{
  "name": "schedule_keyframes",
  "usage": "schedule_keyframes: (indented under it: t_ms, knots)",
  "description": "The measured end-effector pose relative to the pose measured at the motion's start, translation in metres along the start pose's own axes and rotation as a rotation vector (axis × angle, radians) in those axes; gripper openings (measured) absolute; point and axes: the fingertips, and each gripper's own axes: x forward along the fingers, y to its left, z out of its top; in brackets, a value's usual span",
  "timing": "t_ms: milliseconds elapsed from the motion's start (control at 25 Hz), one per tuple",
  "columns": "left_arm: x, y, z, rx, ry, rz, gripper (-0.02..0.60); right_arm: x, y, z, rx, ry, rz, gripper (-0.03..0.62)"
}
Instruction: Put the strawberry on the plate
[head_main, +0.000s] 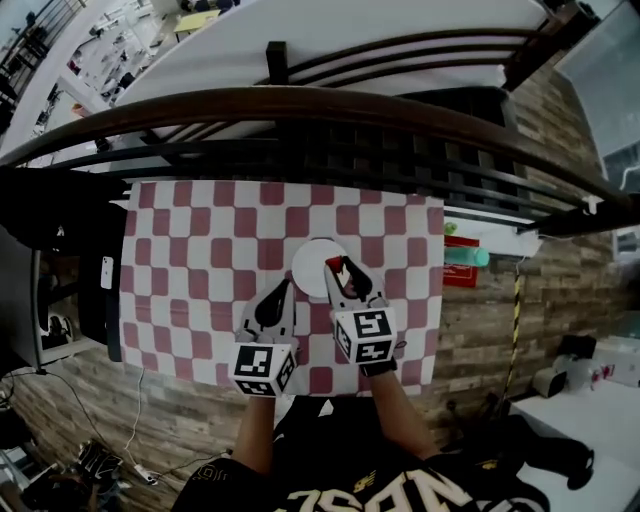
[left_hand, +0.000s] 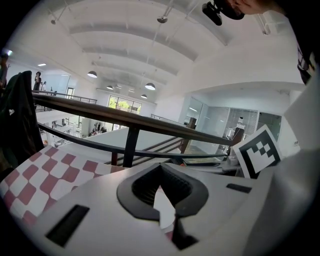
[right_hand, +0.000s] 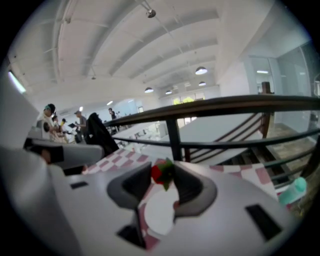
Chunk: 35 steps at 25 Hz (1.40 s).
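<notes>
A small red strawberry (head_main: 333, 264) with green leaves (right_hand: 162, 173) is pinched at the tips of my right gripper (head_main: 338, 267), which is shut on it. It hangs over the right part of a white plate (head_main: 308, 264) in the middle of the checked tablecloth; the plate (right_hand: 157, 210) shows below, between the jaws. My left gripper (head_main: 287, 286) sits just left of the right one, near the plate's near-left rim. Its jaws meet at the tips (left_hand: 161, 167) with nothing held, and a sliver of the plate (left_hand: 163, 204) shows through them.
The red-and-white checked cloth (head_main: 190, 250) covers the table. A dark curved railing (head_main: 300, 110) runs along its far side. A white phone (head_main: 107, 272) lies at the left edge. A teal bottle (head_main: 465, 257) and a red item stand off the right edge.
</notes>
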Motion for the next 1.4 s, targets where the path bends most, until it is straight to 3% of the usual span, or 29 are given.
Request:
schedule_keyframes:
  t_ms: [600, 960, 1400]
  knots:
    - [0.036, 0.021, -0.067, -0.064, 0.129, 0.048, 0.008, 0.063, -0.013, -0.101, 0.059, 0.227, 0.025, 0.149]
    - [0.049, 0.023, -0.099, -0.069, 0.184, 0.061, 0.008, 0.085, -0.01, -0.131, 0.074, 0.313, 0.038, 0.149]
    - [0.043, 0.026, -0.111, -0.073, 0.203, 0.094, 0.009, 0.097, -0.013, -0.16, 0.033, 0.451, 0.006, 0.149]
